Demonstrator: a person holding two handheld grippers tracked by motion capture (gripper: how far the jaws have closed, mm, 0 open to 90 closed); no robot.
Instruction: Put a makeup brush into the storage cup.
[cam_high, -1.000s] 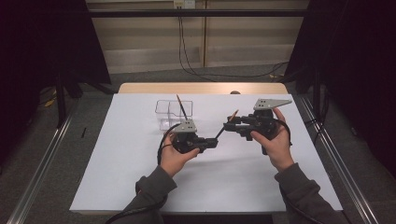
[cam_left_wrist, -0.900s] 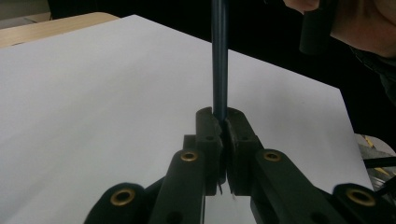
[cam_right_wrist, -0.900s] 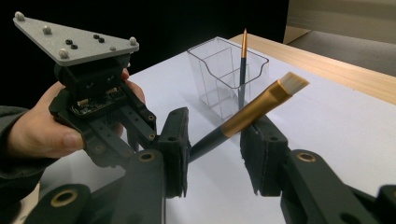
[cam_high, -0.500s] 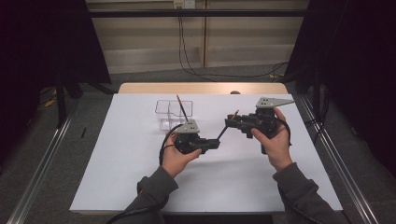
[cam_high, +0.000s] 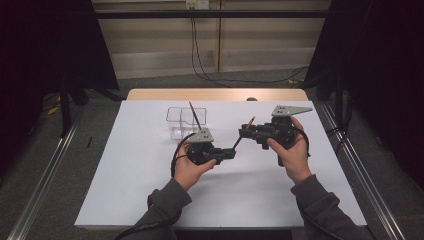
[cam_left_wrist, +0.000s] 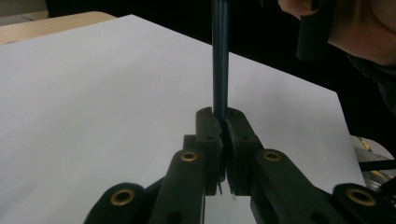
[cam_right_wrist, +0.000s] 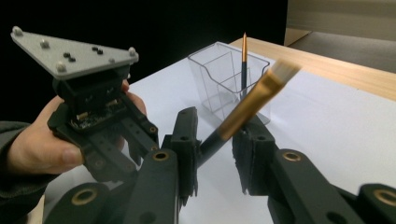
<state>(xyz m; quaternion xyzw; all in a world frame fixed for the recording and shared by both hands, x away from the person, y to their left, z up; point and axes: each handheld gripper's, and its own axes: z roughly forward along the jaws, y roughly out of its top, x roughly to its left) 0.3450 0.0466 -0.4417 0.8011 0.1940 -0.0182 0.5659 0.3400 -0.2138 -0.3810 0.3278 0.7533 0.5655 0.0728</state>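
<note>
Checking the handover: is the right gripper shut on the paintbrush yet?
Not yet. In the right gripper view the paintbrush passes between the right gripper's pads with gaps on both sides; the left gripper clamps its handle.

Light from above brightens the white rectangular paper table cover (cam_high: 150, 165); the surroundings stay dark. The soft-bristled, gold-ferruled flat paintbrush (cam_right_wrist: 254, 100) looks blurred, perhaps out of focus.

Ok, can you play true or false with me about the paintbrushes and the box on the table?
1. The left gripper is shut on a paintbrush. True.
2. The clear box is empty. False: a thin brush stands in it.
3. The held paintbrush has pale bristles. True.
4. The table cover is blue. False: it is white.
</note>
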